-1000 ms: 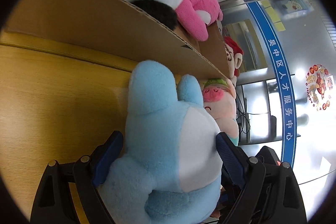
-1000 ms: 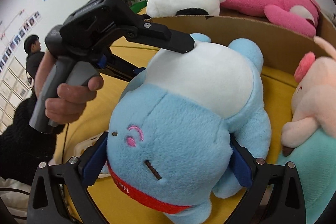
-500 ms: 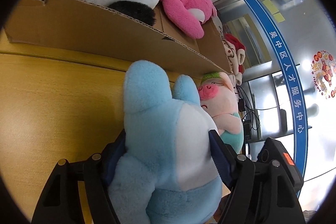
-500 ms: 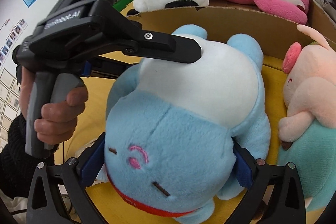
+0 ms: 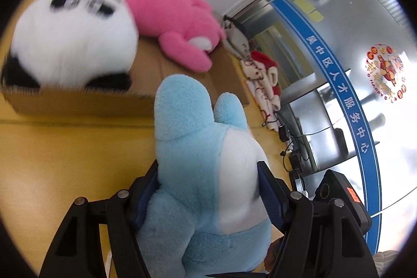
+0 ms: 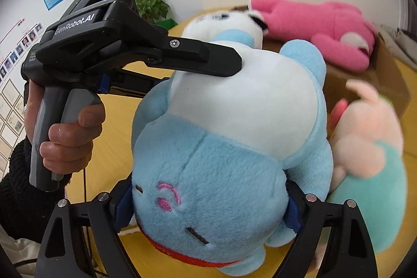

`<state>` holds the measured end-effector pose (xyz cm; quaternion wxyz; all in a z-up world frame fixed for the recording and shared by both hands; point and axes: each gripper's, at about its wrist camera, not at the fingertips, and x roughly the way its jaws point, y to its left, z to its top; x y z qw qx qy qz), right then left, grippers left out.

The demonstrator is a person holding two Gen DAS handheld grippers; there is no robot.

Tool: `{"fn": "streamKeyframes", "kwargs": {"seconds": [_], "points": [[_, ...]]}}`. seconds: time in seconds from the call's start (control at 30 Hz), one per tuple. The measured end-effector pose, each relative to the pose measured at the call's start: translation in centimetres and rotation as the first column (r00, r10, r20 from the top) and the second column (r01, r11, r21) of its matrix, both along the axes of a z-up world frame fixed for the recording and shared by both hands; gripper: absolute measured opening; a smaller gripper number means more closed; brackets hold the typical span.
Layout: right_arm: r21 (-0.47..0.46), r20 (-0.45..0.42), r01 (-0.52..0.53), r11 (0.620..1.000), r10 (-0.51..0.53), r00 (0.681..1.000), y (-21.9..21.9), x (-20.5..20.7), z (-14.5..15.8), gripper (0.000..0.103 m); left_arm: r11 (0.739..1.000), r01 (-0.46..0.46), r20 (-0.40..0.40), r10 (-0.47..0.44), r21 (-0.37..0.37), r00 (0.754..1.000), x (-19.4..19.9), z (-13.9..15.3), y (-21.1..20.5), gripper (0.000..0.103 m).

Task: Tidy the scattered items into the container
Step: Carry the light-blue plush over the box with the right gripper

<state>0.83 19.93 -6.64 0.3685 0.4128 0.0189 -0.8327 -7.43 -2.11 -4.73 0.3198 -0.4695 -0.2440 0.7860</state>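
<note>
Clamping the blue plush [image 5: 208, 173] are both grippers; panda [image 5: 73, 43] and pink plush [image 5: 166, 17] fill the cardboard box [image 5: 78, 103] ahead.

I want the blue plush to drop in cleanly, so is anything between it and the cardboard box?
Yes. The cardboard box already holds a panda plush at its near wall and a pink plush behind it, filling the visible opening. The blue plush, held by both the left gripper and right gripper, would land on them.

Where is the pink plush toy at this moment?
The pink plush toy lies in the cardboard box beside the panda, top centre in the left wrist view and upper right in the right wrist view.
</note>
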Motion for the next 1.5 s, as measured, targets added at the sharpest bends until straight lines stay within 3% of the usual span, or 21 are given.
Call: {"fn": "streamKeyframes", "kwargs": {"seconds": [0.17,0.4,0.57,0.77,1.03,1.3,1.5], "points": [[-0.018,-0.086,0.013,1.000,-0.015,0.996,0.8,-0.4,4.3,0.093,1.000,0.011,-0.109,-0.014,-0.028,0.994,-1.6,5.2,0.9,0.069],[-0.012,-0.239,0.005,1.000,-0.008,0.971,1.7,-3.9,11.7,0.093,0.998,0.017,-0.276,-0.032,-0.056,0.961,-5.1,14.0,1.8,0.069],[-0.026,-0.288,0.000,1.000,-0.008,0.957,2.1,-8.1,16.6,0.093,0.997,0.003,-0.342,-0.031,-0.083,0.939,-8.3,19.2,2.1,0.069],[-0.019,-0.294,-0.018,1.000,0.011,0.956,1.7,-13.5,19.8,0.093,0.993,-0.019,-0.377,-0.027,-0.116,0.926,-12.3,22.3,2.7,0.069],[-0.007,-0.263,-0.031,0.999,0.028,0.965,-0.4,-18.7,19.5,0.092,0.989,-0.050,-0.333,0.002,-0.137,0.943,-18.6,21.0,2.8,0.069],[-0.016,-0.143,-0.047,0.999,0.044,0.989,-0.7,-23.2,13.5,0.093,0.987,-0.058,-0.190,0.029,-0.148,0.981,-22.4,14.3,2.3,0.069],[-0.020,-0.070,-0.073,0.997,0.071,0.995,-0.9,-24.4,9.4,0.093,0.987,-0.062,-0.115,0.045,-0.151,0.992,-22.9,10.5,1.8,0.069]]}}
